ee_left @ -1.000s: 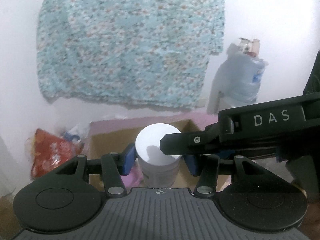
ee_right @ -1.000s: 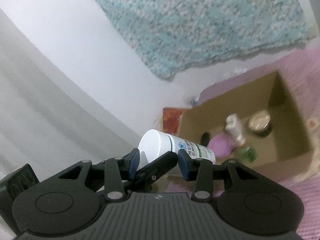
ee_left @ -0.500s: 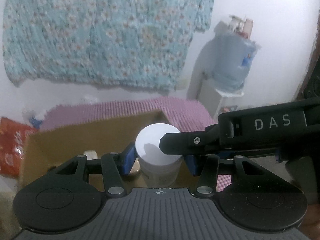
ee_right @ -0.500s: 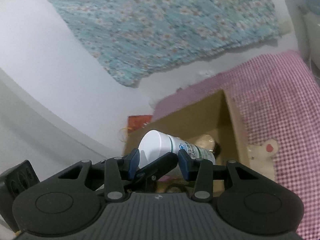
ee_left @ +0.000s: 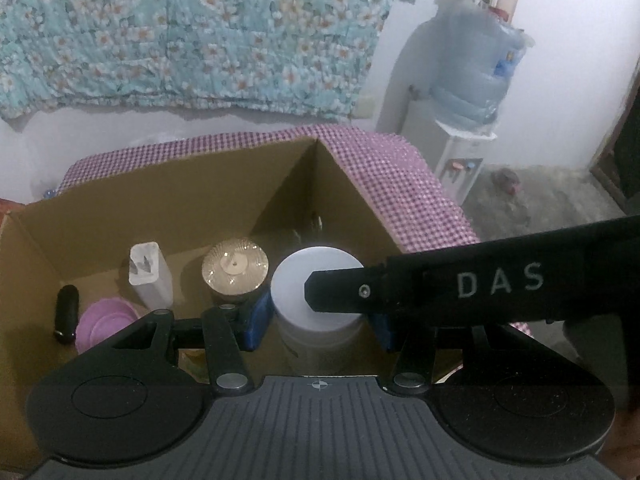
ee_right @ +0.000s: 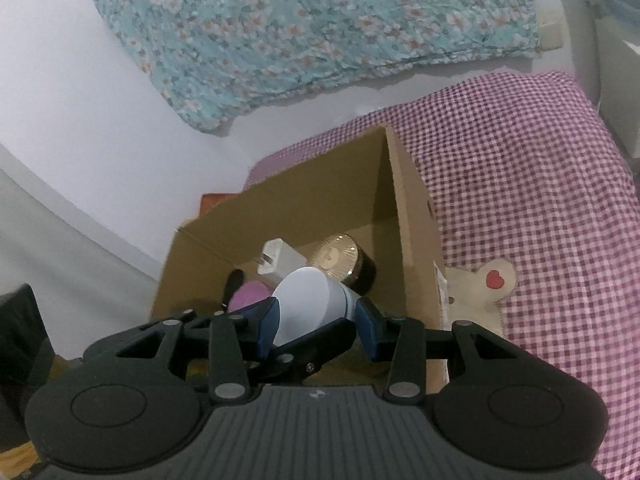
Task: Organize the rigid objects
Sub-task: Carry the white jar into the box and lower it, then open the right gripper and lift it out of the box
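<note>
The open brown cardboard box (ee_left: 224, 184) stands on a purple-and-white checked cloth (ee_right: 520, 152) and serves as the reference here. The white cylindrical plastic bottle with a green-printed label (ee_right: 310, 304) hangs above the box opening, near the box's right wall. The left gripper (ee_left: 318, 316) clamps the bottle across its body, both blue pads pressing its sides. The right gripper (ee_right: 316, 316) brackets the same bottle from another angle, its blue pads at the bottle's flanks; whether both pads press it cannot be told. One black finger of the right gripper crosses in front of the bottle's white end in the left wrist view. On the box floor, to the left of the bottle, stand a dark jar with a gold ribbed lid (ee_left: 235, 268), a white charger plug (ee_left: 147, 276), a round purple lid (ee_left: 105, 326) and a small black cylinder (ee_left: 66, 312).
</note>
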Motion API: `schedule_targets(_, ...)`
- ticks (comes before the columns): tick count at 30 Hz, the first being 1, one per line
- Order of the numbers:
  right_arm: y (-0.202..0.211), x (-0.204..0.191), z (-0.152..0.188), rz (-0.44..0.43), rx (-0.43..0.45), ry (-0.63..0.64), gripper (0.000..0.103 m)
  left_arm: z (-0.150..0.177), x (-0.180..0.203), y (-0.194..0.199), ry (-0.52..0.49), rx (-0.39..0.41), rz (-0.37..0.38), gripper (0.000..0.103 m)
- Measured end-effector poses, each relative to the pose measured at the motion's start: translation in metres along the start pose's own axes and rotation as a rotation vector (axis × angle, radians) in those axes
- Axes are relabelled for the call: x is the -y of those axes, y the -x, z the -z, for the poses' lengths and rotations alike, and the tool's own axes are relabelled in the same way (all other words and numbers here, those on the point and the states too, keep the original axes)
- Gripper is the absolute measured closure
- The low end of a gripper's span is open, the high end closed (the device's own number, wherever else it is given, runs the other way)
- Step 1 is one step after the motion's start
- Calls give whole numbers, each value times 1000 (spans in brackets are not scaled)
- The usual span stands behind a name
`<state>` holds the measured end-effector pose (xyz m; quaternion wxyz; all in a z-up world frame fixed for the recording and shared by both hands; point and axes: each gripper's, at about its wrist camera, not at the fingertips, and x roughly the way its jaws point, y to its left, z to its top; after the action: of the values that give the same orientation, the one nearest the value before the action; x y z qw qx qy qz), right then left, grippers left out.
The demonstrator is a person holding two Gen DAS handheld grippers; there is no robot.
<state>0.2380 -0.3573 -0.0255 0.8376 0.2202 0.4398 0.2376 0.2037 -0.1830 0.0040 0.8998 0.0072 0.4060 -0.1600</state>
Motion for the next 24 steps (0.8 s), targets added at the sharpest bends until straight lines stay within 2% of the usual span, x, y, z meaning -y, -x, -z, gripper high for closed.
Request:
schedule_targets(6, -4, 2, 1, 16, -5, 6, 57, 1, 4, -5, -19, -22, -20, 51)
schedule_targets(10, -2, 5, -1, 2, 1, -9, 55, 0, 5, -1, -25, -20, -26, 46)
schedule_targets(13, 2, 4, 0, -3, 20, -16, 49, -1, 5, 3, -32, -23, -39, 31)
schedule_targets(15, 7, 3, 1, -7, 35, -22, 48, -1, 5, 9, -34, -18, -50, 29)
schedule_targets(17, 15, 3, 2, -21, 57, -32, 48, -2, 4, 16, -27, -14, -55, 21)
schedule_targets(19, 23, 2, 4, -33, 84, -43, 48, -2, 2, 27, -23, 7, -57, 18)
schedule_targets(24, 53, -8, 8, -49, 158, -43, 42, -4, -4, 64, -7, 75, -53, 3)
